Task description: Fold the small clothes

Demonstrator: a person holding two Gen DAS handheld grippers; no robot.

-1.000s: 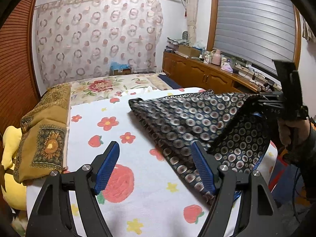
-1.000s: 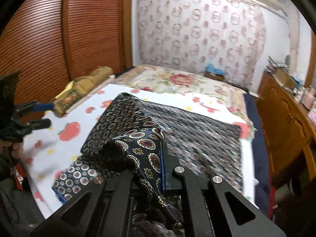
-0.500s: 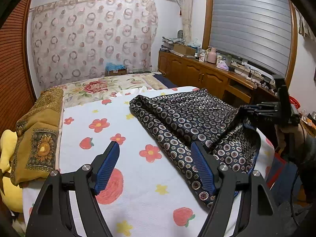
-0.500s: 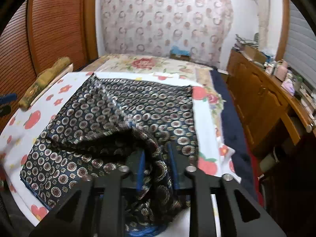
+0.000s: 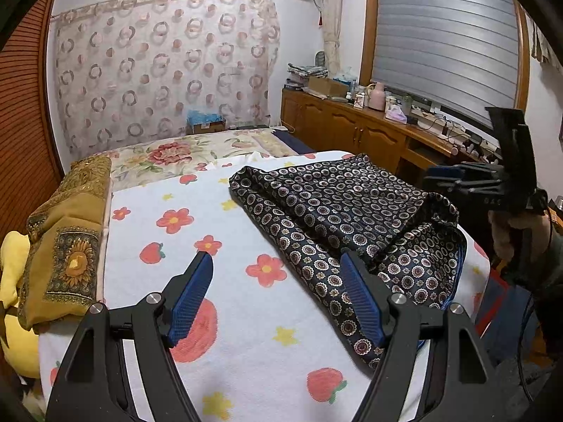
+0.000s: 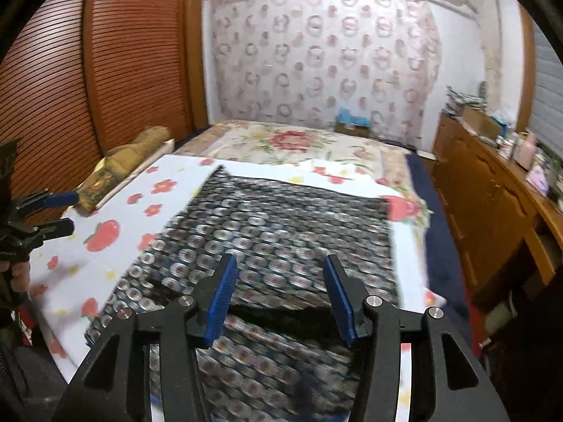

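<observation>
On the fruit-print sheet (image 5: 246, 316) the patterned cloth (image 5: 352, 211) lies below both hand-held grippers, each released

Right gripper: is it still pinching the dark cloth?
No, the right gripper has just opened, and the cloth lies loose on the bed.

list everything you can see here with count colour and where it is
patterned cloth: one, dark navy with ringed dots, lying folded over on the right part of the sheet
fruit-print sheet: one, white with red flowers and fruit, spread over the bed
floral bedspread: one, cream with pink blooms, far end of the bed
cushion: one, golden brown, left edge of the bed
yellow plush: one, beside the cushion
curtain: one, pale with ring pattern, back wall
cabinet: one, wooden, under the window, cluttered top
left hand-held gripper: open, empty, above the sheet
right hand-held gripper: jaws just opened, cloth released below them
</observation>
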